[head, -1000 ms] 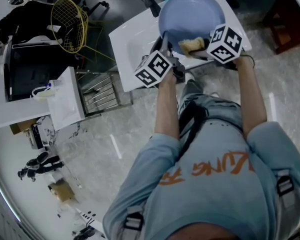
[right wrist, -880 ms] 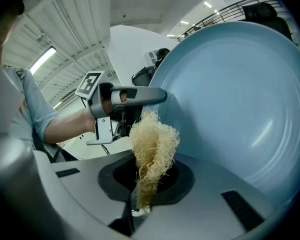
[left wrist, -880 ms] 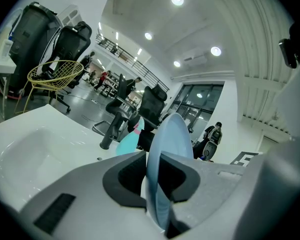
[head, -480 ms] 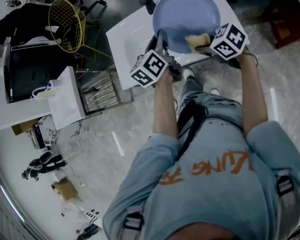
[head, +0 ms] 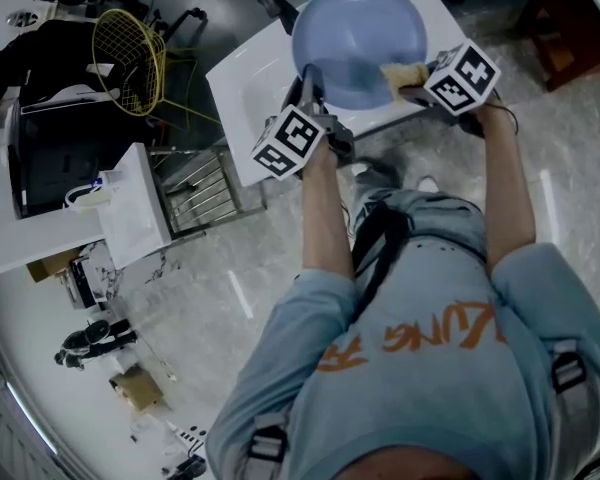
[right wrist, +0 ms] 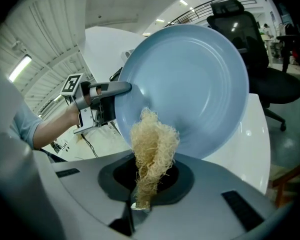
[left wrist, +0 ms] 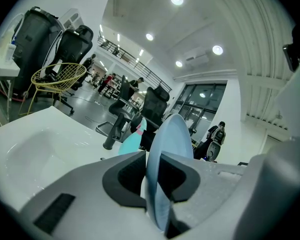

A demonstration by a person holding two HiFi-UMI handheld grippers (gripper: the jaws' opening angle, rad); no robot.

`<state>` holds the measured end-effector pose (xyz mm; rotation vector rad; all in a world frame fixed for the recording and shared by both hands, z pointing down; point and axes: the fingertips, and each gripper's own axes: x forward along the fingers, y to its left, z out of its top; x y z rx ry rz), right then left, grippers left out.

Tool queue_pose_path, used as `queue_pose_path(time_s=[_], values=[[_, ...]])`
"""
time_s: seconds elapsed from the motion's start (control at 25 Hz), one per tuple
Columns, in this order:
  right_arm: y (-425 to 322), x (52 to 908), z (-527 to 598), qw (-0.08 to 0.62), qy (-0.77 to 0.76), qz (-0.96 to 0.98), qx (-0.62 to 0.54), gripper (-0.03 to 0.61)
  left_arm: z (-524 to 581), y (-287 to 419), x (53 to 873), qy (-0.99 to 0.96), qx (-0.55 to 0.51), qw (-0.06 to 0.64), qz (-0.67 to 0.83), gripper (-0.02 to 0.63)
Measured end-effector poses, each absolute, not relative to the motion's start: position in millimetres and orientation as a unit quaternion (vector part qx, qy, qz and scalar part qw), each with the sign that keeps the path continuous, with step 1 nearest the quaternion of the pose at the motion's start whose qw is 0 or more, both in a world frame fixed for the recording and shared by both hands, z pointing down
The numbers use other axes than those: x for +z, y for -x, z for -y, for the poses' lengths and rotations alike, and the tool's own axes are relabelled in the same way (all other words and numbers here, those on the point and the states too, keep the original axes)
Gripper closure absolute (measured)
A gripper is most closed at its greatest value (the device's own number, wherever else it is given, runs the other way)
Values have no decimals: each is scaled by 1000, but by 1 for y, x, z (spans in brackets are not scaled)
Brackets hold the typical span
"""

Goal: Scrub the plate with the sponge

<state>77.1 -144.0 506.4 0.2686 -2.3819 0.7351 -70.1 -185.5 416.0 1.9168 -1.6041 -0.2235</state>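
A light blue plate (head: 358, 30) is held on edge over the white sink. My left gripper (head: 310, 80) is shut on its left rim; in the left gripper view the plate (left wrist: 169, 144) stands edge-on between the pads of the left gripper (left wrist: 152, 176). My right gripper (head: 412, 86) is shut on a pale yellow fibrous sponge (head: 401, 75), which presses on the plate's lower right face. In the right gripper view the sponge (right wrist: 152, 146) rises from the right gripper (right wrist: 145, 184) against the plate (right wrist: 195, 79), with the left gripper (right wrist: 107, 90) on the far rim.
The white sink top (head: 242, 88) lies under the plate, with a black faucet (head: 278, 8) at its far side. A yellow wire chair (head: 130, 48), a metal rack (head: 205, 188) and a white counter (head: 130, 208) stand to the left.
The sponge has slid from the plate's lower middle toward its right side. Plate and both grippers have shifted slightly left and up in the head view.
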Motion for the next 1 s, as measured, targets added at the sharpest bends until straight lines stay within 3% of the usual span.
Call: queue_pose_path(time_s=[0.56, 1.0], values=[[-89, 492, 213, 289, -269, 880, 265, 546, 162, 115, 419, -683, -84, 320, 651, 574], [-31, 469, 240, 193, -325, 900, 218, 546, 120, 194, 443, -609, -131, 358, 695, 574]])
